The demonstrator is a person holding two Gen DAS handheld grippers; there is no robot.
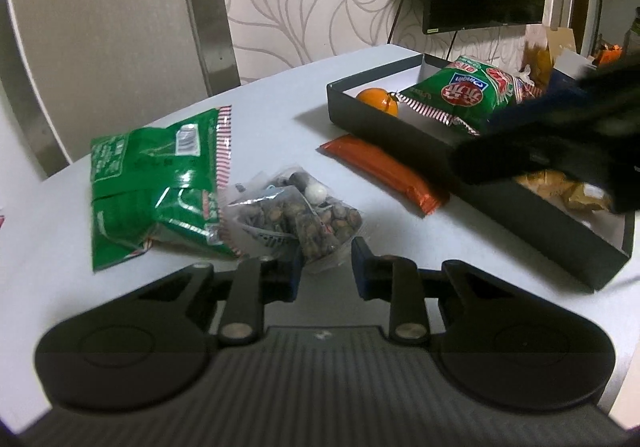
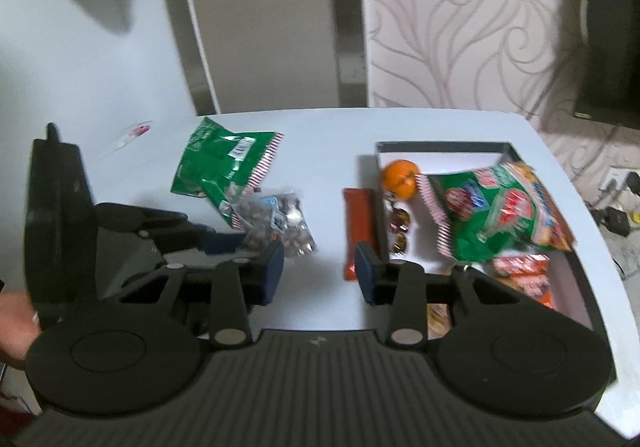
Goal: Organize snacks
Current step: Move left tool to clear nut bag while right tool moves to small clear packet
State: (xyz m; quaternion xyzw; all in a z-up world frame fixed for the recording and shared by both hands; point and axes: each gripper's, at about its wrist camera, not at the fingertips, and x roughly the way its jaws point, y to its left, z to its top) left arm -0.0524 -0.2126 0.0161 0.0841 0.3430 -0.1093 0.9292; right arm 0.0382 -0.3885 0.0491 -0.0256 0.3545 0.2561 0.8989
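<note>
1 orange bar [image 1: 384, 175] parallel w/ box [image 1: 520, 227] wall; L claw [image 1: 326, 267] clamps nut pouch [image 1: 304, 215], R claw [image 2: 320, 267] agape.

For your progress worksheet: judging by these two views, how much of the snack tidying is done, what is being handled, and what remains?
Done: the box holds an orange, a green bag and other packets. In hand: the left gripper is at the clear nut packet; a grip is unclear. The right gripper holds nothing. Left: the green packet and orange bar on the table.

Black tongs [image 1: 325, 267] with blue pads, silver rivets, ribbed housing
</note>
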